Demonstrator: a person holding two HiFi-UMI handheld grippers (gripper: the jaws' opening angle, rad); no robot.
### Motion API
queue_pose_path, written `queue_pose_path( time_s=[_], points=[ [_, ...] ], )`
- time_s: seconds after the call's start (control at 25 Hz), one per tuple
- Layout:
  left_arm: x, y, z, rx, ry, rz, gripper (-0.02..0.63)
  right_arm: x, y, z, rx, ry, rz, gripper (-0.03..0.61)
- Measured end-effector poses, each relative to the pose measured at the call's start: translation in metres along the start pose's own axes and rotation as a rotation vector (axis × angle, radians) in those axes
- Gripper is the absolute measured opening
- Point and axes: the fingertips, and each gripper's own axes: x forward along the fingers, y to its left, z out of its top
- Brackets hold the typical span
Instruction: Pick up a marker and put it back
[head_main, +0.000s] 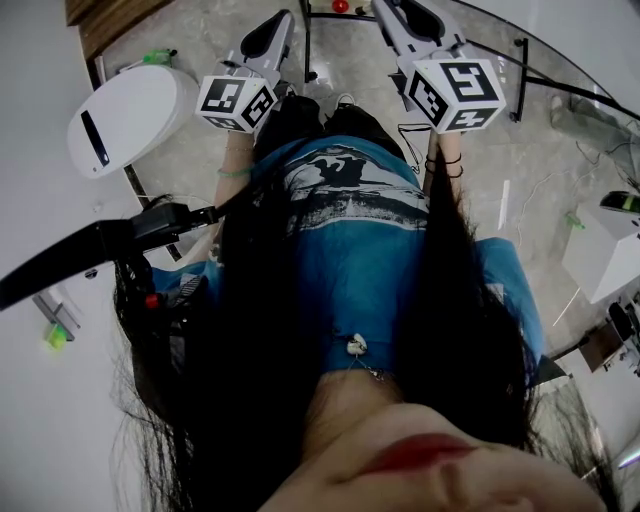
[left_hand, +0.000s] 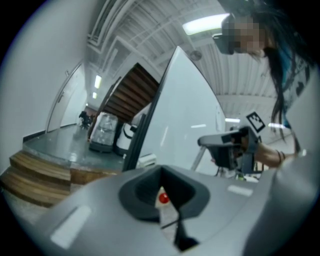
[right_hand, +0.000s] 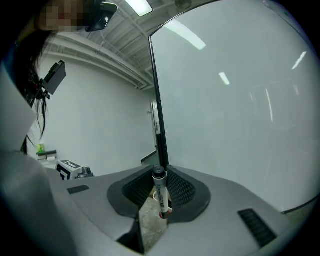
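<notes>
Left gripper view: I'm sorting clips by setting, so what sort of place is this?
Likely an indoor lab or office hall: a large whiteboard, wooden stairs and a ceiling strip light.

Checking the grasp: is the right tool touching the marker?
Touching. The right gripper view shows the marker pinched between the jaws of the right tool.

The mottled grey polished stone floor (head_main: 200, 165) bears a white rounded machine with a dark slot (head_main: 130, 115) at ten o'clock. Brown wooden steps (head_main: 105, 20) rise at eleven. Thin black stand legs (head_main: 521, 75) stand at one, and a white box-shaped cabinet (head_main: 603, 255) at three.
</notes>
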Motion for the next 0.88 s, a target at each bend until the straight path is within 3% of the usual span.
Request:
queue_pose_path(
  time_s=[0.32, 0.6, 0.88],
  points=[
    [0.007, -0.005, -0.003, 0.042, 0.022, -0.029, 0.003, 0.003, -0.003, 0.001, -0.006, 0.004, -0.010, 0.083],
    [0.013, -0.007, 0.002, 0.043, 0.018, -0.031, 0.003, 0.011, -0.020, 0.015, -0.070, 0.004, -0.031, 0.083],
    [0.005, 0.004, 0.002, 0.040, 0.010, -0.035, 0.003, 0.057, -0.031, -0.020, -0.195, 0.143, -0.069, 0.083]
  ],
)
